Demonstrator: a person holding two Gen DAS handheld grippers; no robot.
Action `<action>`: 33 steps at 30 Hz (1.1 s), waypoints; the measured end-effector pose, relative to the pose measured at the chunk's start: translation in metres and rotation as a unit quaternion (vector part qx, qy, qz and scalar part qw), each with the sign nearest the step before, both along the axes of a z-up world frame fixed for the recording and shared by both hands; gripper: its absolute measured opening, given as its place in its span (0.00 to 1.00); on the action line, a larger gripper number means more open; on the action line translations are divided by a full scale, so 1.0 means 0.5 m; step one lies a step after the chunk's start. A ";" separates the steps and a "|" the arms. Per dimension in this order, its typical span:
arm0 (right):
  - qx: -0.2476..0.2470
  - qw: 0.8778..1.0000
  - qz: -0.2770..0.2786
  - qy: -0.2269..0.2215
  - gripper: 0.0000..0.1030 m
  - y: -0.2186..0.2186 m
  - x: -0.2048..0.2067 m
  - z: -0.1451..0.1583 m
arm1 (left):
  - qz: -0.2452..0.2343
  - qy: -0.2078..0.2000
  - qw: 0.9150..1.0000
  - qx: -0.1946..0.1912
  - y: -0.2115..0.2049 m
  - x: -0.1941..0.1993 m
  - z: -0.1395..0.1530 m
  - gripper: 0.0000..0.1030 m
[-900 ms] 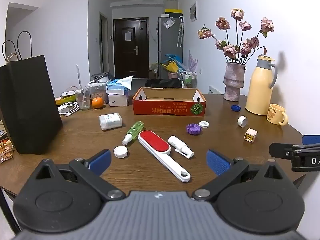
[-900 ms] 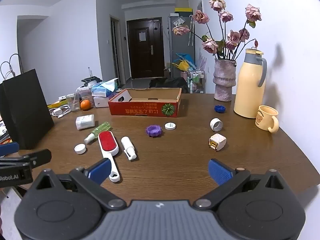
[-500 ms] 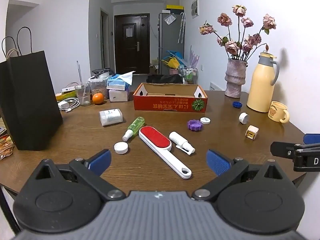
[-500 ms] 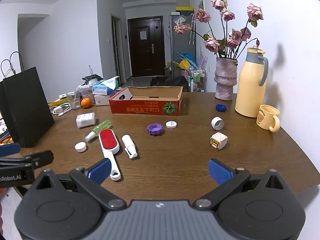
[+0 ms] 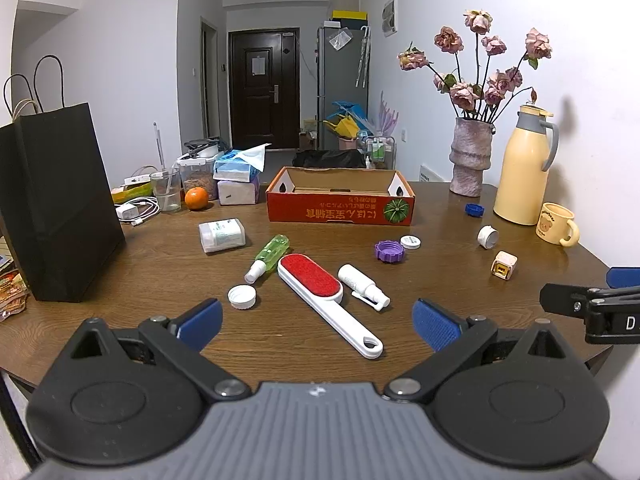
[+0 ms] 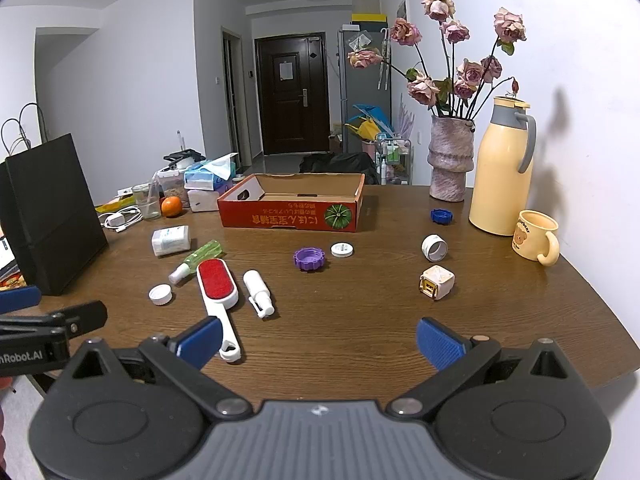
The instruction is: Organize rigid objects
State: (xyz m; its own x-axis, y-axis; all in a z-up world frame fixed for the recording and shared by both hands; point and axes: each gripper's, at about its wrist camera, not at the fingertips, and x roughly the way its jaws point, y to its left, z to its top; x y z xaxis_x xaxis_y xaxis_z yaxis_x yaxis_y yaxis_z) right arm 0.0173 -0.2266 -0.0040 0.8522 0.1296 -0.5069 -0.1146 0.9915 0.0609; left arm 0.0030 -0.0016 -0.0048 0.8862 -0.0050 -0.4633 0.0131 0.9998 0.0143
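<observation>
Wooden table [image 5: 168, 264] seen from its near edge; all places are given relative to the open red cardboard box [image 5: 340, 204] at the far middle.

- Black paper bag [image 5: 52, 208]: stood upright far left of the box, at the table's left edge.
- Yellow thermos jug [image 5: 520, 168]: right of the box, against the wall; a vase of dried roses [image 5: 470, 160] is placed between jug and box, further back.
- Yellow bear mug [image 5: 556, 224]: far right of the box, nearer than the jug.
- Lint brush, red pad and white handle [image 5: 320, 292]: laid in front of the box, handle toward the camera.
- White pill bottle [image 5: 222, 235]: on its side, front-left of the box.
- Green spray bottle [image 5: 269, 256]: lying between pill bottle and brush.
- White spray bottle [image 5: 362, 286]: lying just right of the brush.
- Purple cap [image 5: 389, 251] and small white lid [image 5: 411, 241]: just in front of the box's right corner, side by side.
- White cap [image 5: 241, 297]: left of the brush, nearest the camera.
- White ring-shaped cap [image 5: 487, 237], small cream cube [image 5: 504, 270], blue cap [image 5: 474, 210]: well right of the box.

Left gripper [image 5: 316, 320]: jaws spread fully wide, nothing held, poised over the near table edge. Right gripper [image 6: 318, 338]: likewise spread wide and empty.
</observation>
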 end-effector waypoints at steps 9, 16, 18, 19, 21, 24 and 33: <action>-0.001 1.000 0.000 0.000 1.00 -0.003 0.002 0.000 | 0.000 0.000 1.000 0.000 -0.003 -0.001 0.001 1.00; -0.001 1.000 0.001 0.001 1.00 -0.003 0.002 0.001 | 0.000 0.000 1.000 0.000 -0.002 0.000 0.002 1.00; -0.002 1.000 0.001 0.001 1.00 -0.003 0.002 0.001 | 0.000 0.000 1.000 0.000 -0.003 -0.001 0.002 1.00; -0.002 1.000 0.000 0.001 1.00 -0.003 0.002 0.001 | 0.000 0.000 1.000 0.000 -0.001 -0.001 0.002 1.00; -0.002 1.000 0.000 0.000 1.00 -0.003 0.002 0.002 | 0.001 -0.001 1.000 0.000 -0.002 -0.001 0.002 1.00; -0.002 1.000 0.000 0.000 1.00 -0.004 0.003 0.002 | 0.000 -0.001 1.000 -0.001 -0.001 0.000 0.002 1.00; -0.003 1.000 0.000 0.000 1.00 -0.004 0.003 0.002 | 0.000 -0.001 1.000 -0.001 0.000 -0.001 0.002 1.00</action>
